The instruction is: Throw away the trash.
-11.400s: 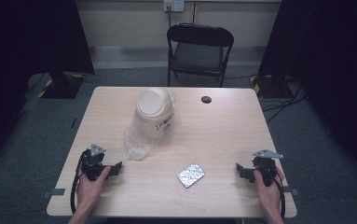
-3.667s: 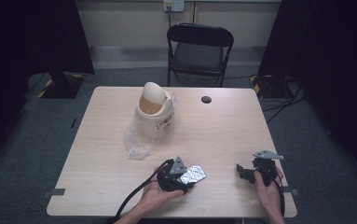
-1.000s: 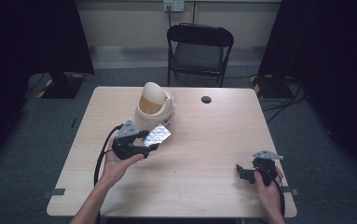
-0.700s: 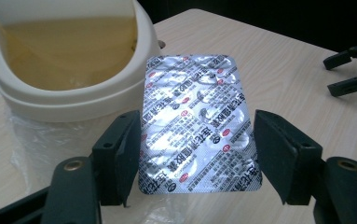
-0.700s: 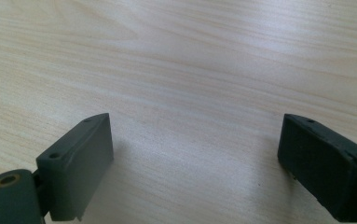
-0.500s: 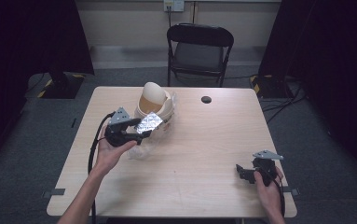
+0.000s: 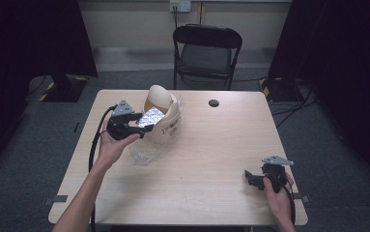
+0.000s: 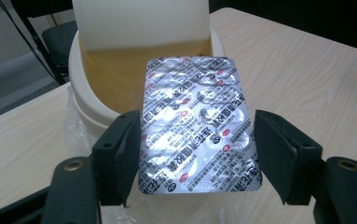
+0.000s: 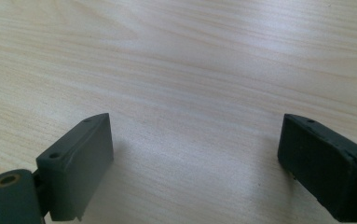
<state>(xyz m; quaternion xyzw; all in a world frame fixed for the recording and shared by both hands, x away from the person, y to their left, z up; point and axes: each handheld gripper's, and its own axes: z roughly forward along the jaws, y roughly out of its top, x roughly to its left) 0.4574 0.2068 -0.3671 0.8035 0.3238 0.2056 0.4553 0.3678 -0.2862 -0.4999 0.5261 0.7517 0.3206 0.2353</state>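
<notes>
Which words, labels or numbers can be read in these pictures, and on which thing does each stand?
Silver foil blister pack between the left gripper's fingers: rows of small printed characters with red round marks, too blurred to read.
Cream round plastic bin with swing lid: dark print on its side, too small to read.
Nothing else bears text.

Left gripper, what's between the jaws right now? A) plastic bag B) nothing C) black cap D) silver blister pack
D: in the left gripper view the left gripper holds a silver blister pack between its jaws, in front of the cream bin's opening.
</notes>
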